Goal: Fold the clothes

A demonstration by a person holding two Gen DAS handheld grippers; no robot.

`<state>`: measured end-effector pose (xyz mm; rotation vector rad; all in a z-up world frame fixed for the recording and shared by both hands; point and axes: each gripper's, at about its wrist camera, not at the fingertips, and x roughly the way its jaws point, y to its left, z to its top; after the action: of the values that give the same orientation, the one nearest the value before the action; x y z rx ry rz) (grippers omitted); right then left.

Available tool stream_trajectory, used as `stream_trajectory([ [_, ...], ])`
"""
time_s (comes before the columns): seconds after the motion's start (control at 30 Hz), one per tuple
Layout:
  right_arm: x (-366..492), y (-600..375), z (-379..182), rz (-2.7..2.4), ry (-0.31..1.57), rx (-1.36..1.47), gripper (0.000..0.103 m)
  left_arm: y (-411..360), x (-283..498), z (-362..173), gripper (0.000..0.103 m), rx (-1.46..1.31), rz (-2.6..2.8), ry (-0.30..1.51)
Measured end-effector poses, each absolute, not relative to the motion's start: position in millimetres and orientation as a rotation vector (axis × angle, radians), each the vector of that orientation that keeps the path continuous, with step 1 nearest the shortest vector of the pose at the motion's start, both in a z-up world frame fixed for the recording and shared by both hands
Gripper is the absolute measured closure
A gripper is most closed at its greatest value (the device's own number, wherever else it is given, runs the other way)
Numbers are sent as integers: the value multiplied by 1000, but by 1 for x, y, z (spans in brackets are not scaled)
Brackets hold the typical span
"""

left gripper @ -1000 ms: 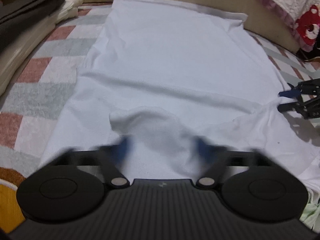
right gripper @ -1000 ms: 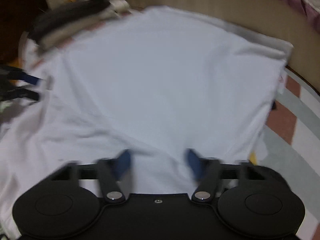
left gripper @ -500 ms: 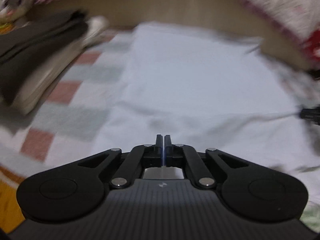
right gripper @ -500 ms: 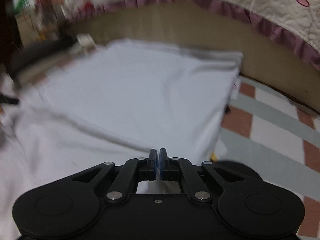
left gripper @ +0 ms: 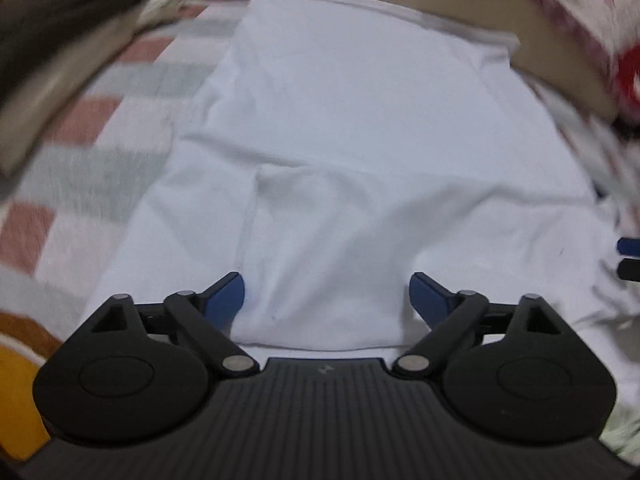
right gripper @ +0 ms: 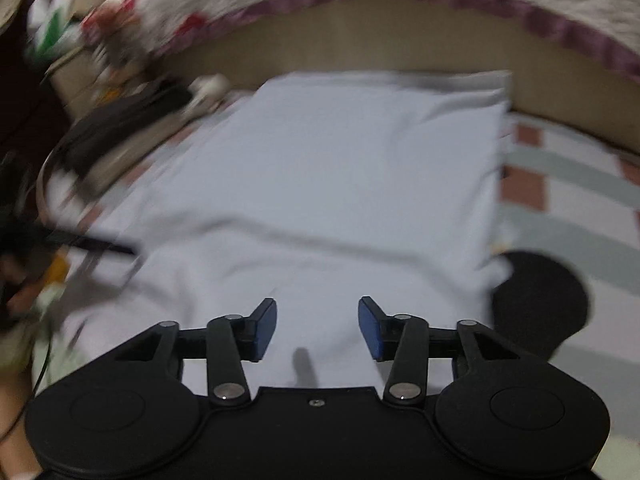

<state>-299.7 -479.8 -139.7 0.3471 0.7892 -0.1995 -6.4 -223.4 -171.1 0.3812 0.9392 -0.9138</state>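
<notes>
A white garment (left gripper: 352, 128) lies flat on a checked mat, with its near part folded over as a flap (left gripper: 320, 264). It also shows in the right wrist view (right gripper: 344, 184). My left gripper (left gripper: 326, 296) is open, its blue-padded fingers either side of the flap's near end, holding nothing. My right gripper (right gripper: 317, 326) is open just above the garment's near right part, holding nothing. The right gripper's tips (left gripper: 630, 258) show at the right edge of the left wrist view.
A checked mat (left gripper: 92, 160) in pink, grey and white lies under the garment. A stack of dark folded clothes (left gripper: 60, 40) sits at the far left. A bed base with a quilted cover (right gripper: 440, 12) runs along the back. A dark round patch (right gripper: 540, 304) lies right of the garment.
Both grippers were open a second ago, pinched shut half a second ago, and are open again now. The garment's near part now lies folded over as a flat flap.
</notes>
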Motion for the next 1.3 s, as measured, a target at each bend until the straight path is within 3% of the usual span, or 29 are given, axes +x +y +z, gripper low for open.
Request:
stream_trajectory([
  [0.03, -298, -472, -145, -185, 803, 339, 48, -226, -13, -169, 45, 427, -938, 902],
  [0.07, -295, -467, -151, -180, 814, 337, 48, -228, -19, -167, 93, 471, -967, 864],
  [0.1, -293, -464, -157, -174, 825, 341, 48, -228, -22, -163, 100, 499, -966, 839],
  [0.23, -294, -453, -168, -104, 867, 349, 48, -214, -19, -148, 101, 477, -849, 741],
  [0.4, -297, -450, -159, -22, 912, 361, 51, -208, -5, -156, 95, 466, -786, 820],
  [0.53, -293, -465, -140, -38, 751, 435, 57, -216, -9, -161, 72, 510, -804, 822],
  [0.6, -279, -461, -141, -96, 747, 322, 66, -219, -14, -165, 72, 545, -799, 823],
  [0.67, -264, -456, -149, -125, 769, 206, 86, -218, -13, -168, 72, 548, -793, 832],
  [0.9, -247, -457, -173, -122, 791, 150, 88, -212, -3, -168, 71, 473, -783, 884],
  [0.97, -254, -457, -171, -155, 788, 130, 103, -212, -3, -168, 68, 472, -776, 886],
  [1.1, -279, -470, -160, -395, 771, 108, 103, -206, 5, -164, 67, 467, -702, 864],
  [1.2, -306, -495, -153, -726, 866, 17, 101, -197, 14, -156, 64, 443, -625, 838],
  [1.3, -343, -528, -144, -808, 923, 263, 77, -179, 31, -144, 52, 314, -629, 898],
])
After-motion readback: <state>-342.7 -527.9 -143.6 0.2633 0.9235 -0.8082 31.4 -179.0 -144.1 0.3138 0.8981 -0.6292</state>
